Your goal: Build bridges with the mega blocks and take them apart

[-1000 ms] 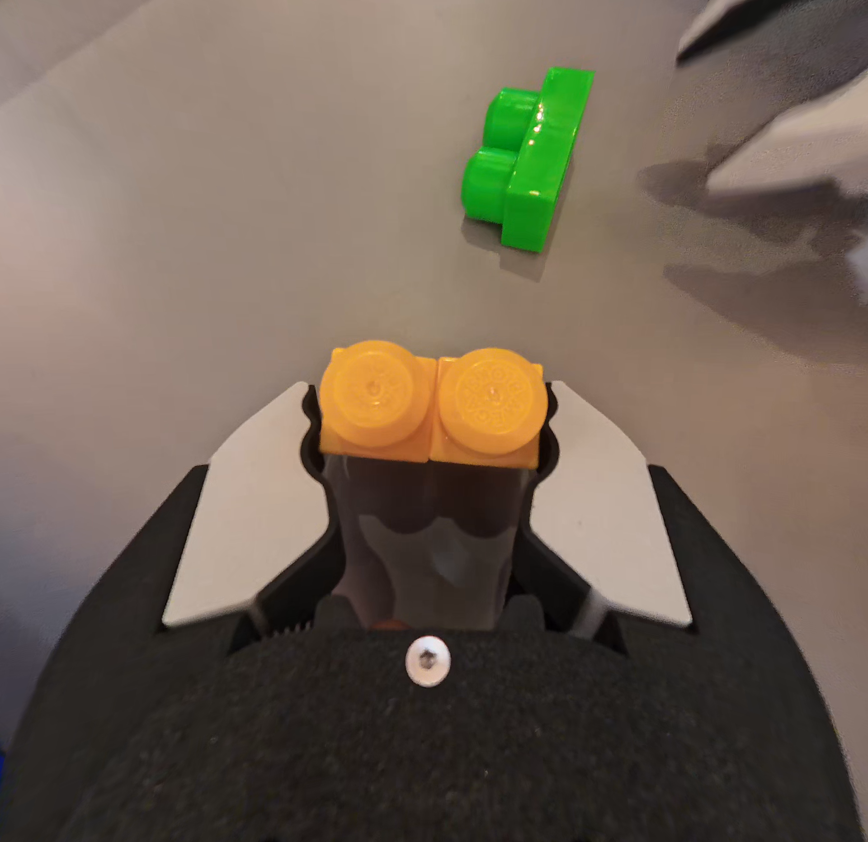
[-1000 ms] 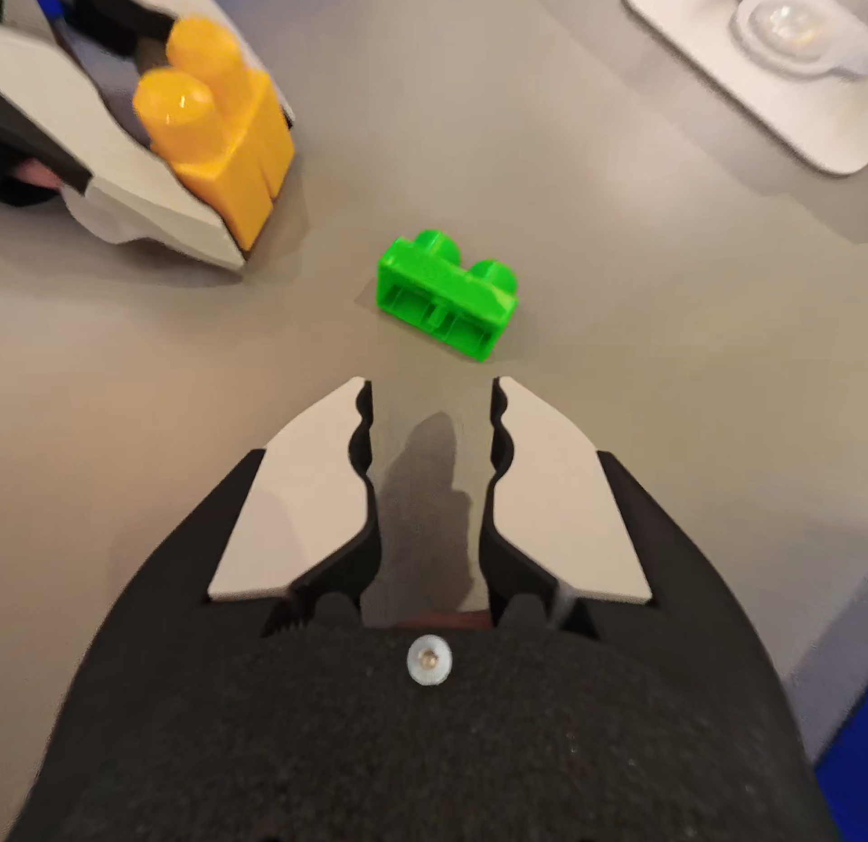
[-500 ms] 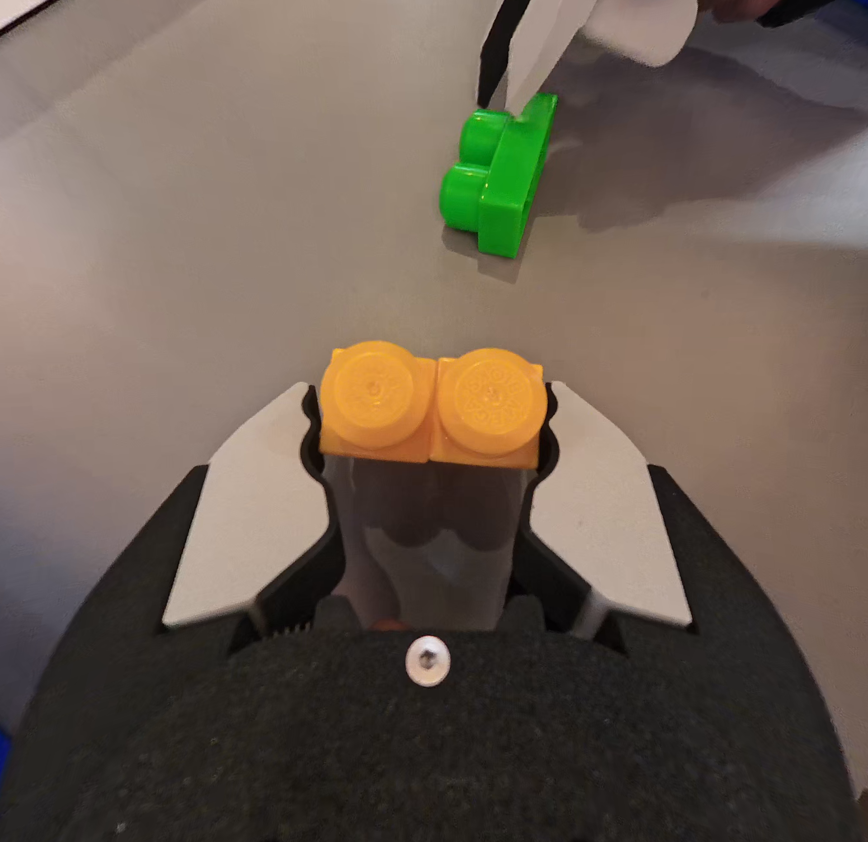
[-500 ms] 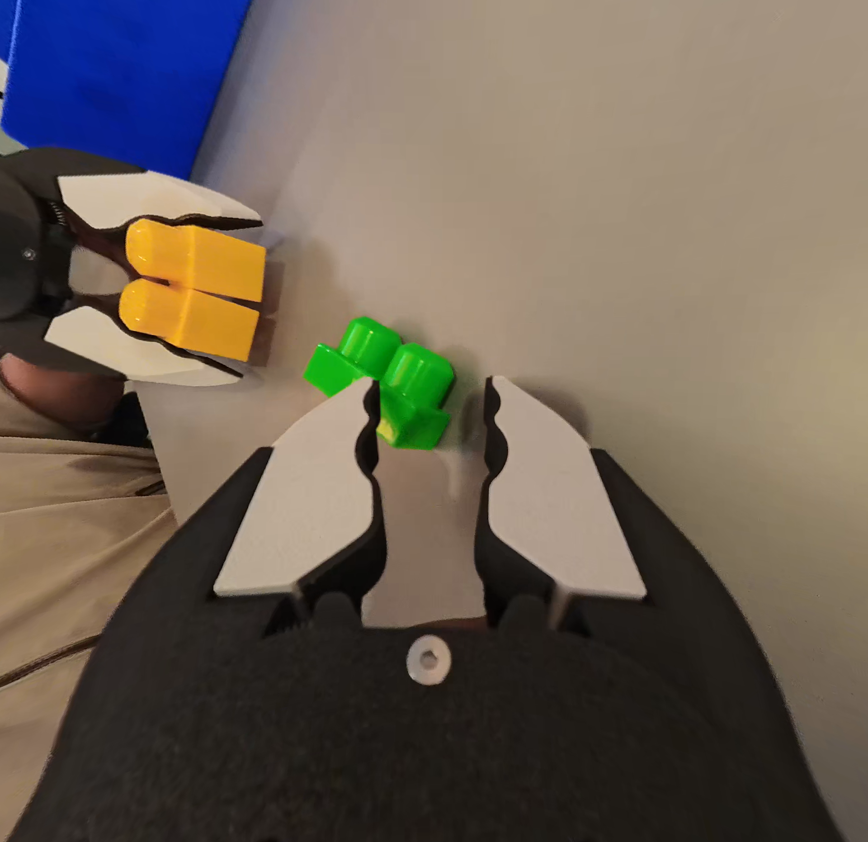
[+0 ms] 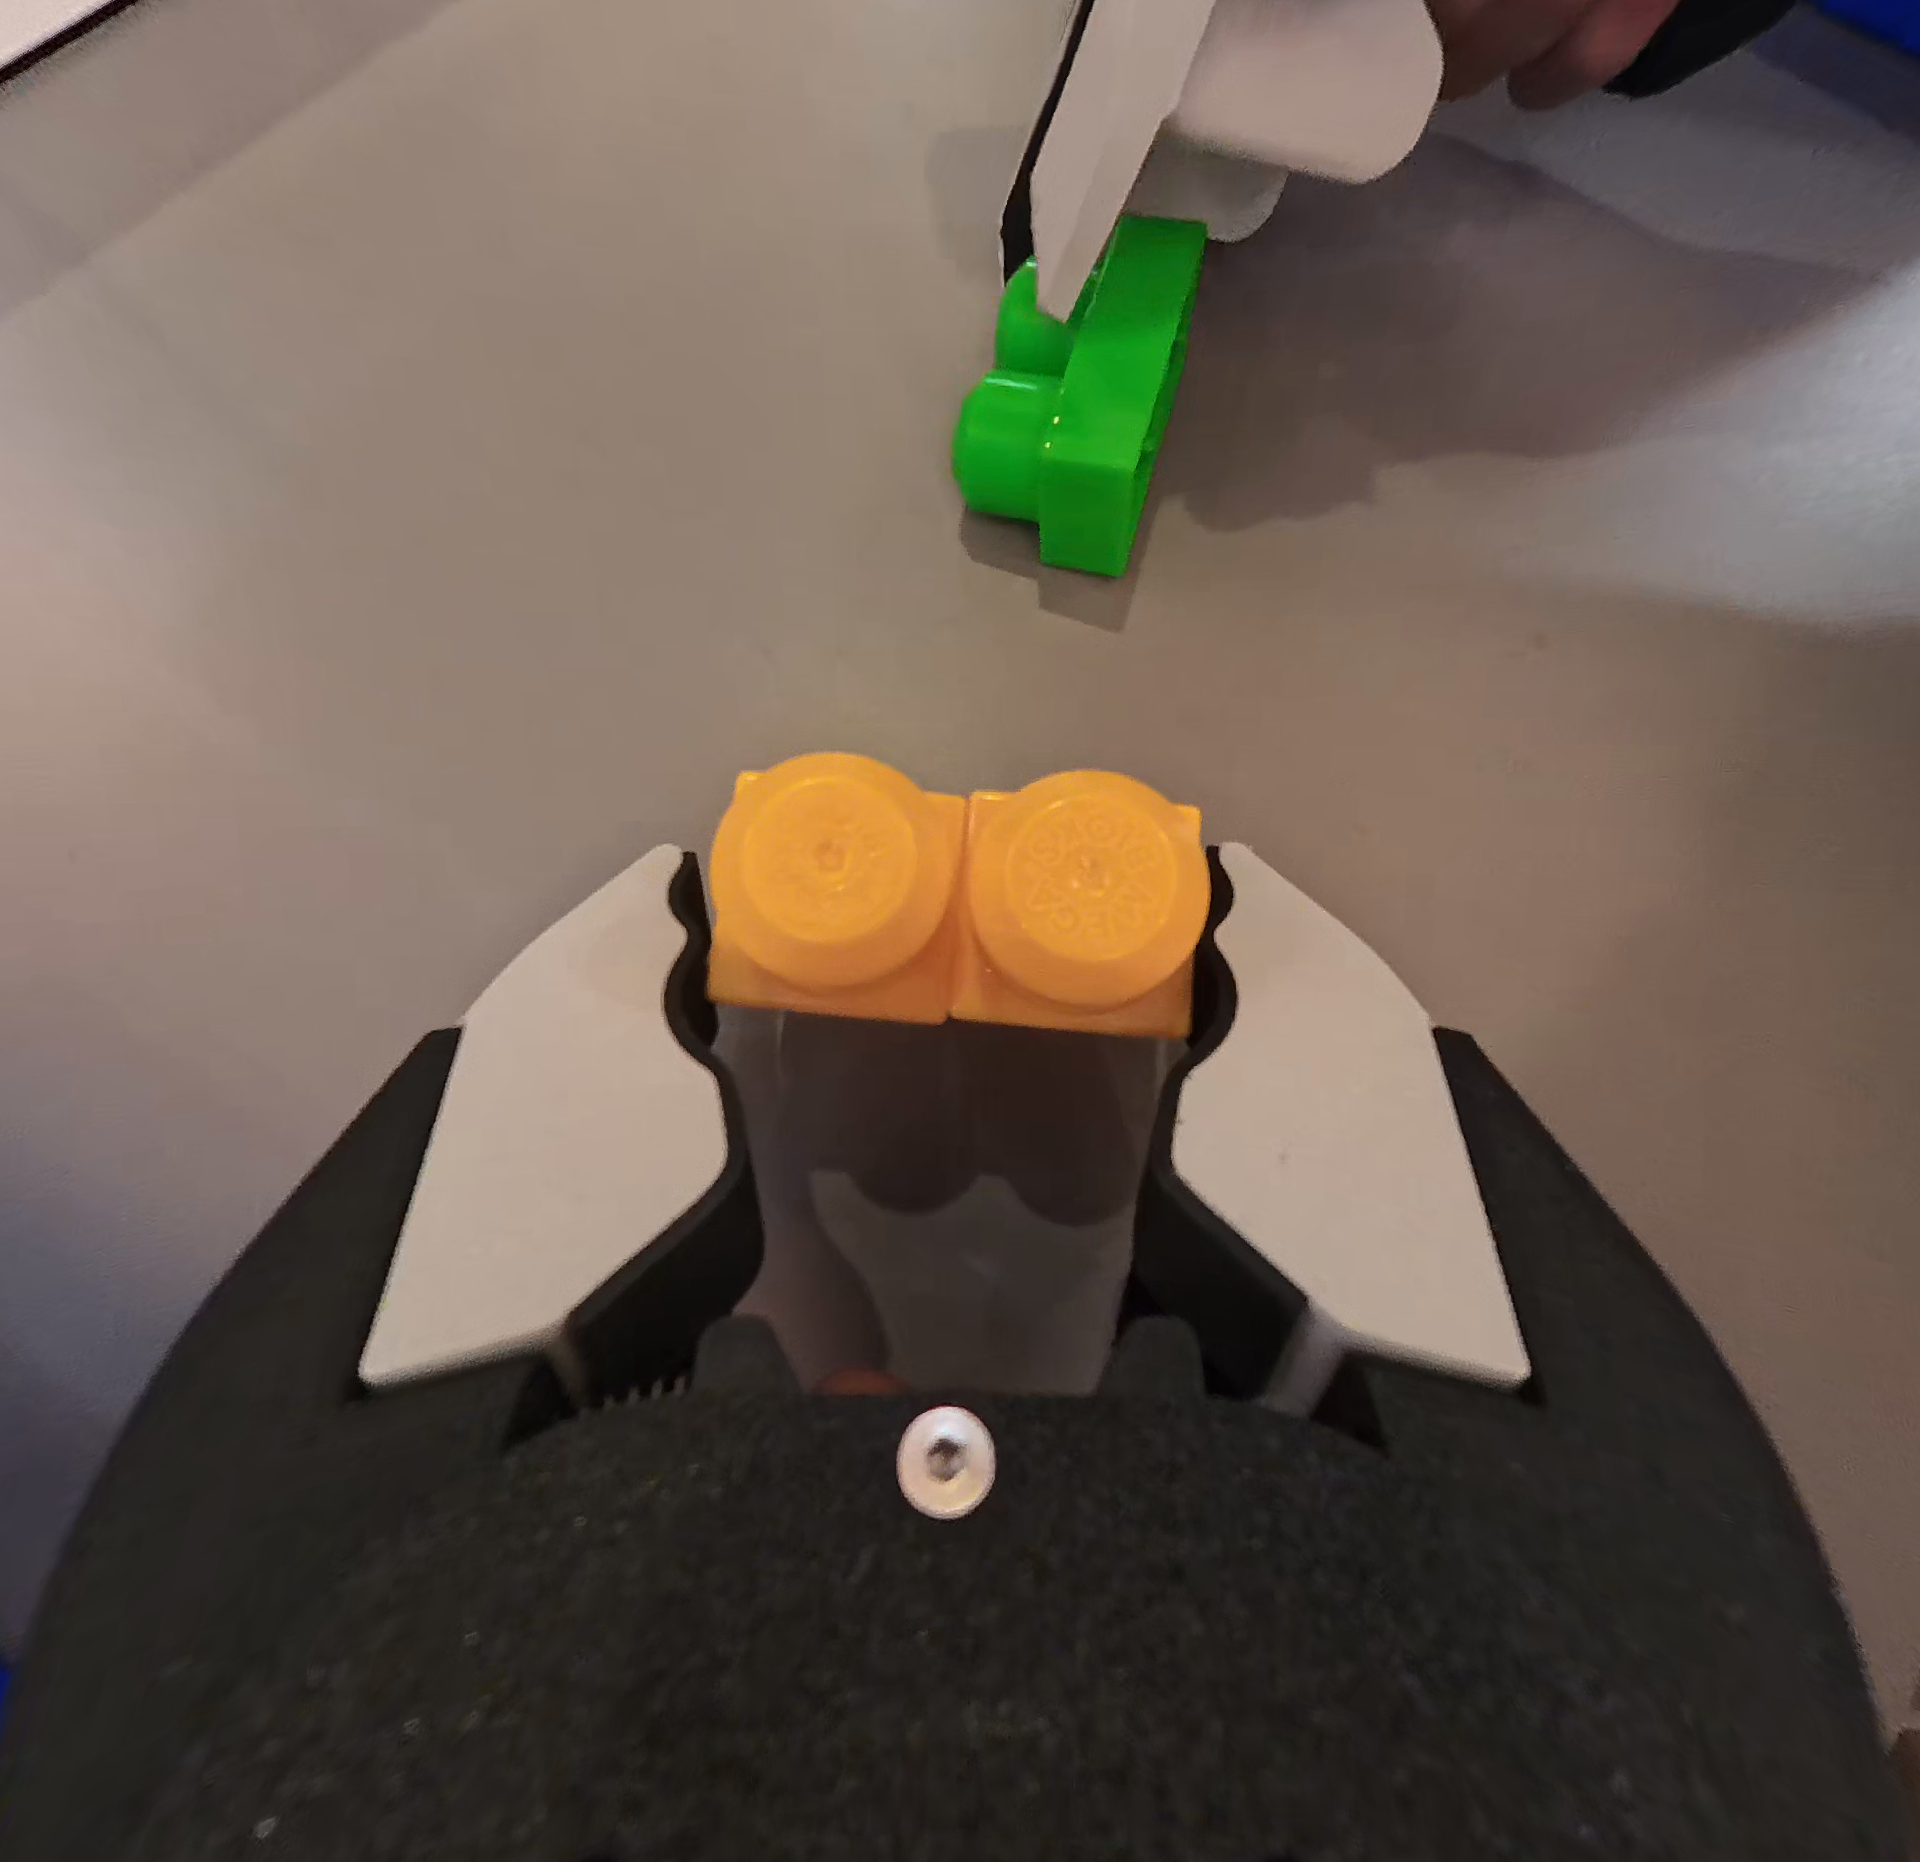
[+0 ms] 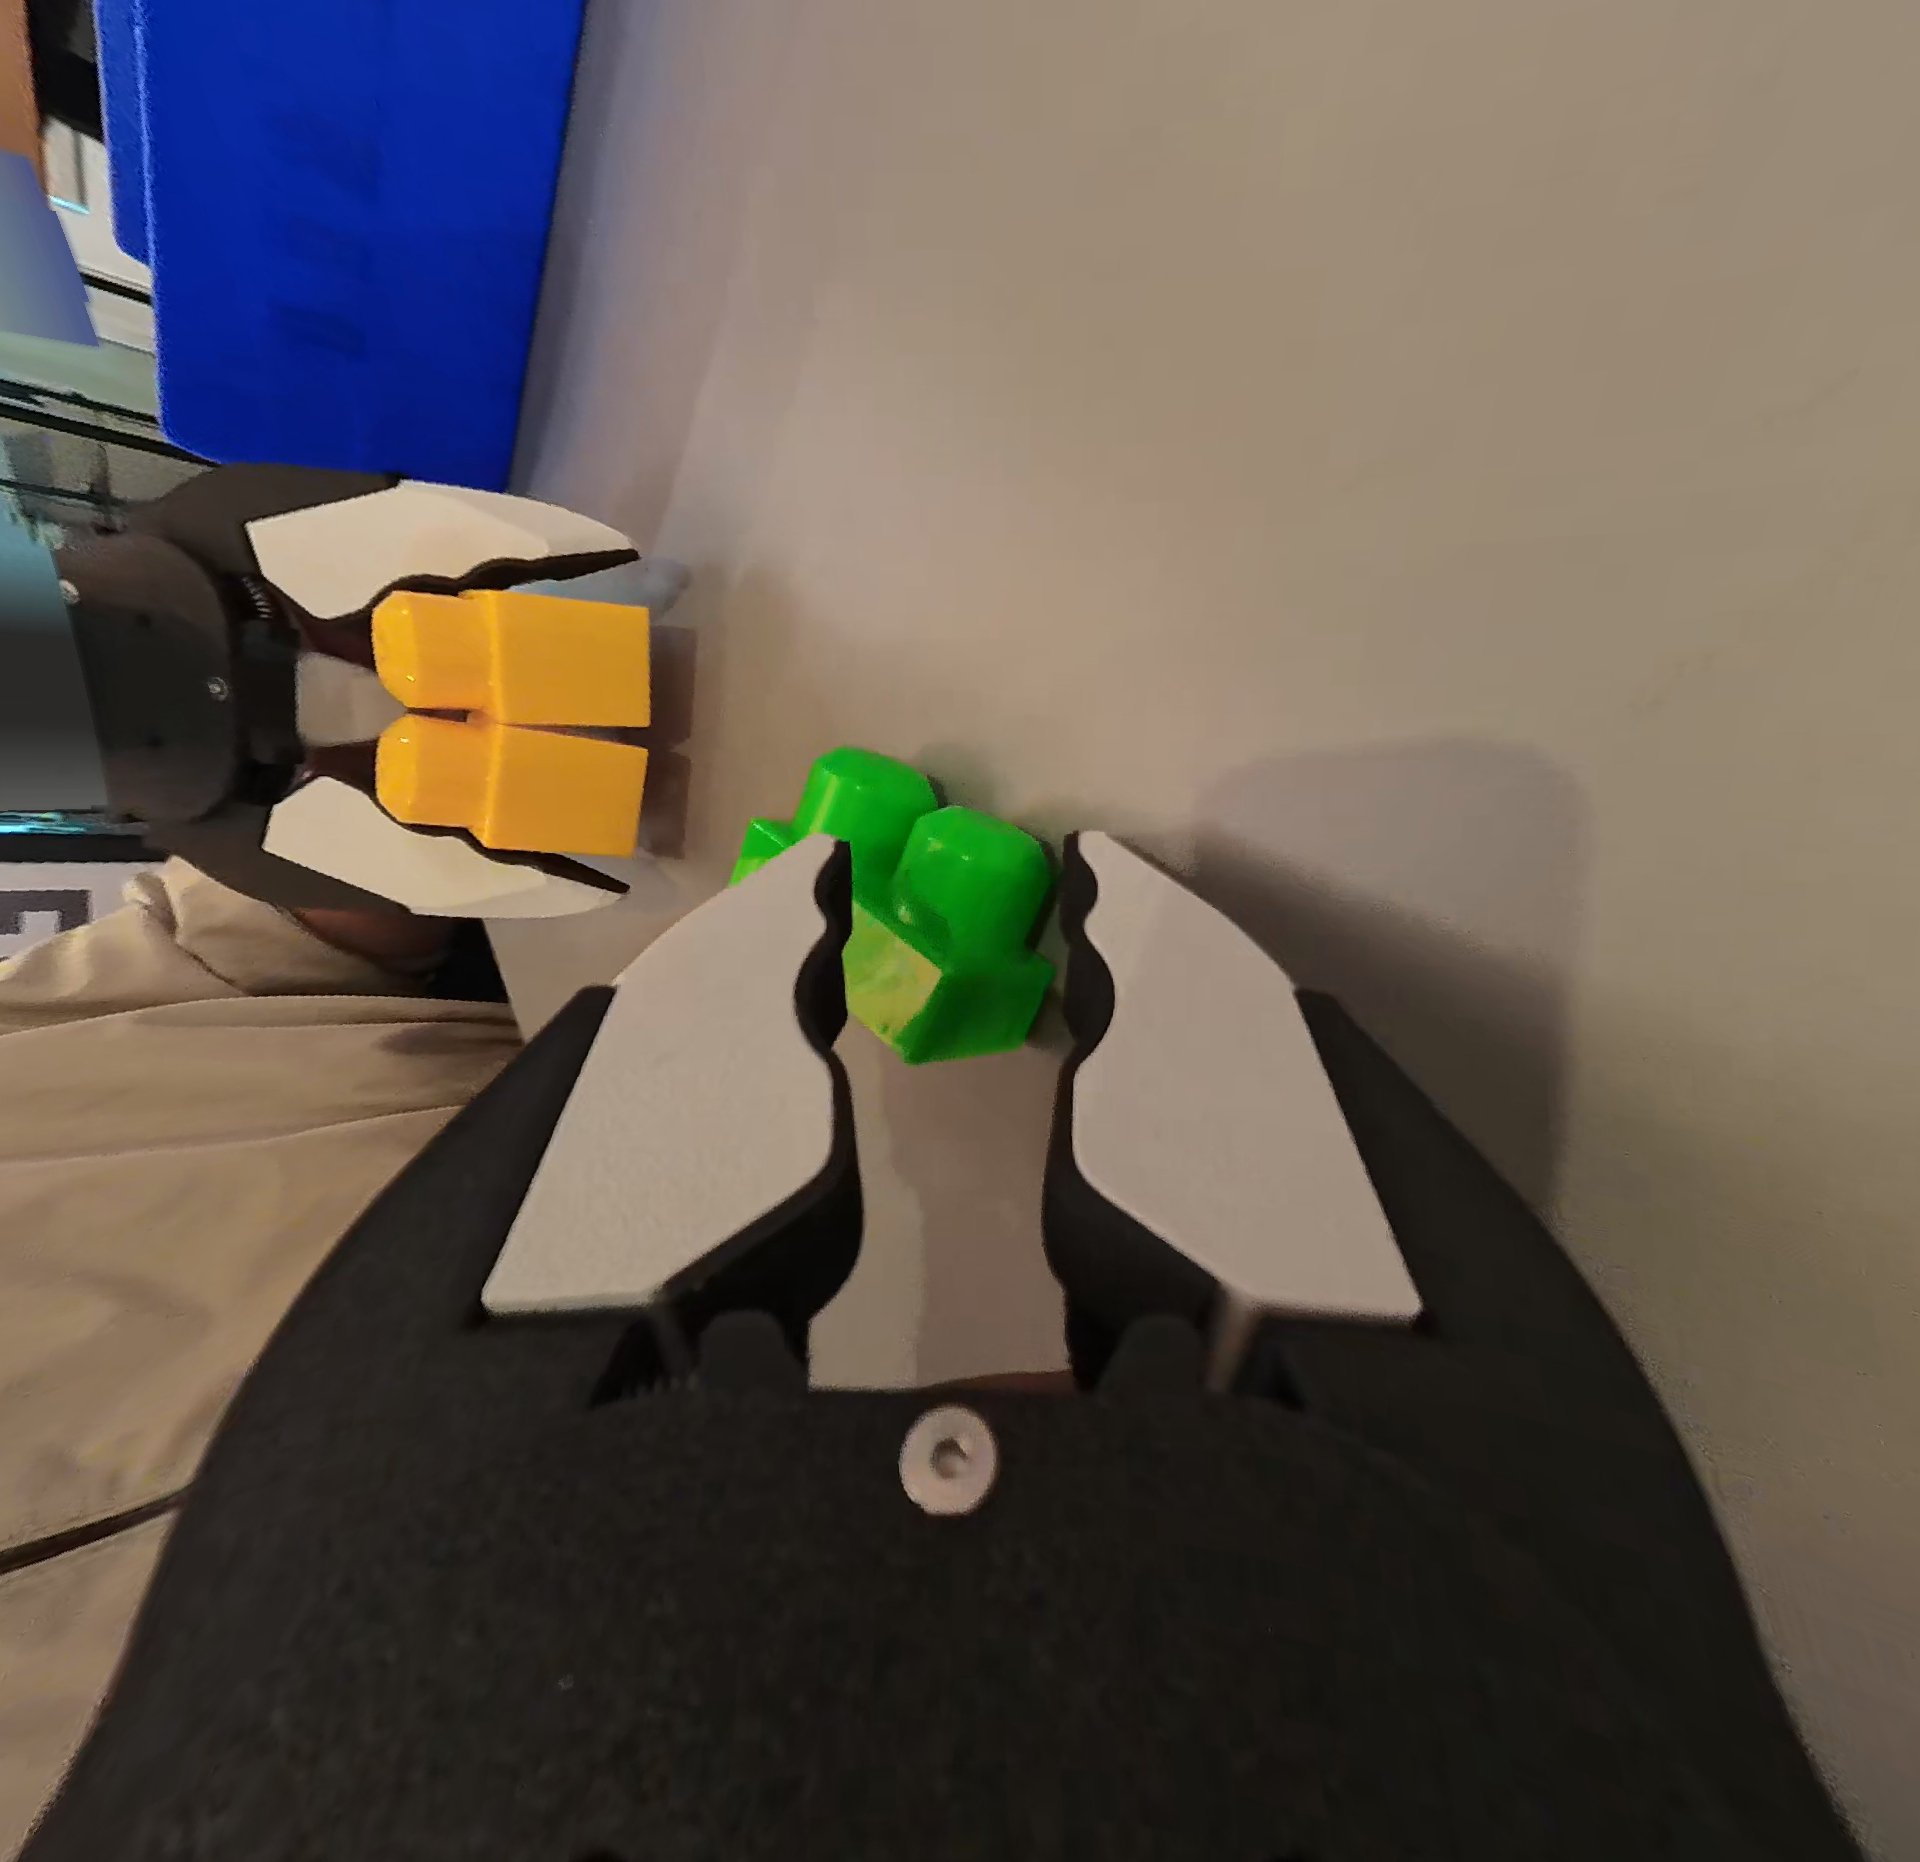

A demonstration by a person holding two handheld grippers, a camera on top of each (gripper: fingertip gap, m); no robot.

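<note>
Left gripper [image 5: 956, 903] pinching two orange blocks [image 5: 956, 908] side by side — right gripper [image 6: 951, 877] spread, straddling green block [image 6: 935, 939] on grey table [image 6: 1351, 358].

The bench [image 5: 416, 462] lies bare between the green block [image 5: 1081, 399] and the yellow blocks [image 5: 956, 908]; the right tongs [image 6: 951, 908] straddle the green block, closing off its far end; the left tongs [image 5: 951, 929], filled by the yellow blocks, stand near; a blue box [image 6: 332, 202] sits beyond the bench edge.

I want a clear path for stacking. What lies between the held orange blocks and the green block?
Only bare grey table separates the orange blocks from the green block, shown in the left wrist view.
</note>
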